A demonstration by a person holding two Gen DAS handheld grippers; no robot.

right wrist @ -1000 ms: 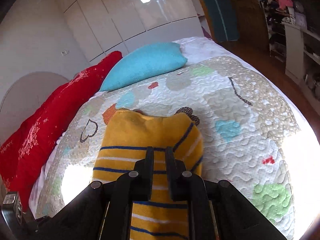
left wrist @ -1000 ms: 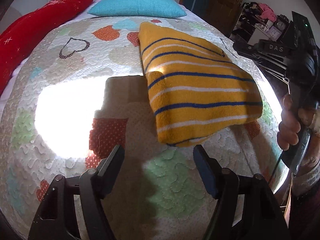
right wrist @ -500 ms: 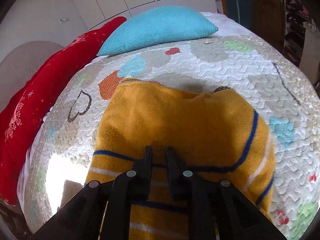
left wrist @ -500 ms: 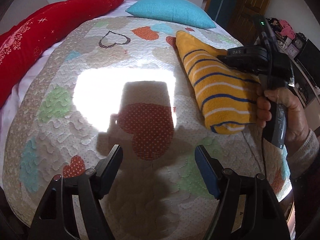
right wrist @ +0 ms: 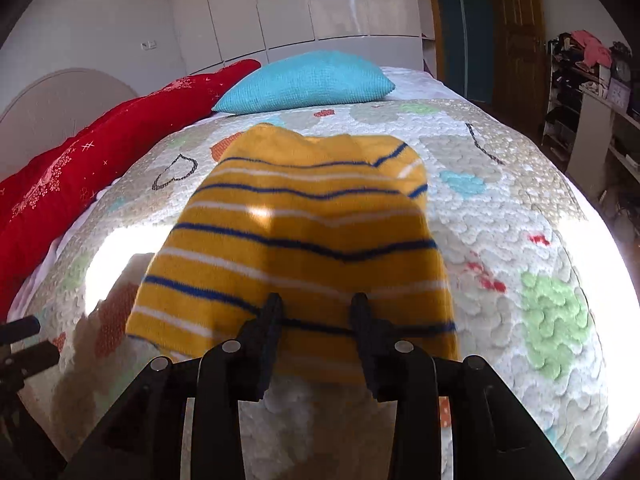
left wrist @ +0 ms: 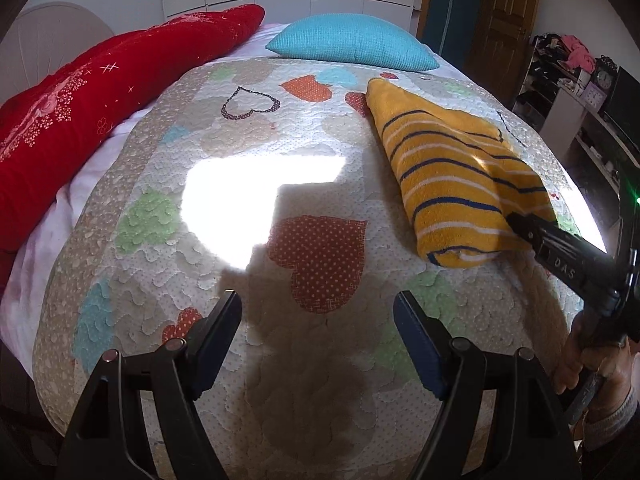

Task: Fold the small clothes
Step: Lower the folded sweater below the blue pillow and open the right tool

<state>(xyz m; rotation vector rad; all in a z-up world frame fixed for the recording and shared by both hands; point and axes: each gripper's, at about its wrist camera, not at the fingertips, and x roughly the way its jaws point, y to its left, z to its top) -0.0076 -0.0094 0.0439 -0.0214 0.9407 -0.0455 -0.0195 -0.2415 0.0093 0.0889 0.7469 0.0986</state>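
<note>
We judge the folding nearly done: the yellow blue-striped knit garment (right wrist: pixel 296 248) lies doubled mid-frame on the quilted heart-patterned bedspread (left wrist: pixel 248 200); right tongs (right wrist: pixel 317 305) spread at its near edge, left tongs (left wrist: pixel 318 312) spread, empty.

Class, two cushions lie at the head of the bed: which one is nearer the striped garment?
The turquoise pillow, just beyond the yellow striped garment; the long red cushion lies off to the left.

light: daylight coming in hard, room reading bright overall
glare: sun patch blowing out to white on the quilt (left wrist: pixel 240 184); wardrobe doors (right wrist: pixel 344 0) reflecting a hotspot
shadows: tongs casting dark shapes over the quilt's near end
distortion: fisheye bending the bed, black vignette eating all corners
blur: striped garment (right wrist: pixel 296 240) smearing softly in right wrist view; left view staying sharp
</note>
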